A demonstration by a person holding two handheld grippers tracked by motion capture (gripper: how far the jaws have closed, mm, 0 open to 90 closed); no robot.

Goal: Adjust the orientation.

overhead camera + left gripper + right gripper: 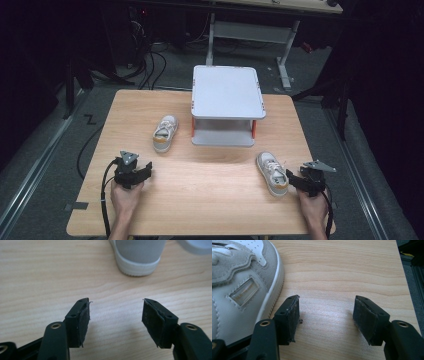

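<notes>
Two small white-and-grey sneakers lie on the wooden table point(210, 185). One sneaker point(165, 133) rests left of centre, its heel point(140, 257) showing ahead of my left gripper point(116, 315). That left gripper point(137, 172) is open, nothing between its jaws, a short way behind the shoe. The other sneaker point(272, 172) lies at the right, its side point(239, 290) just left of my right gripper point(325, 315). The right gripper point(295, 181) is open over bare wood, its left jaw close beside the shoe's sole.
A white two-level shelf stand point(227, 92) with orange posts stands at the table's far middle. The table's right edge point(405, 285) runs close to the right gripper. Cables and desk legs point(285, 60) lie on the floor beyond the table.
</notes>
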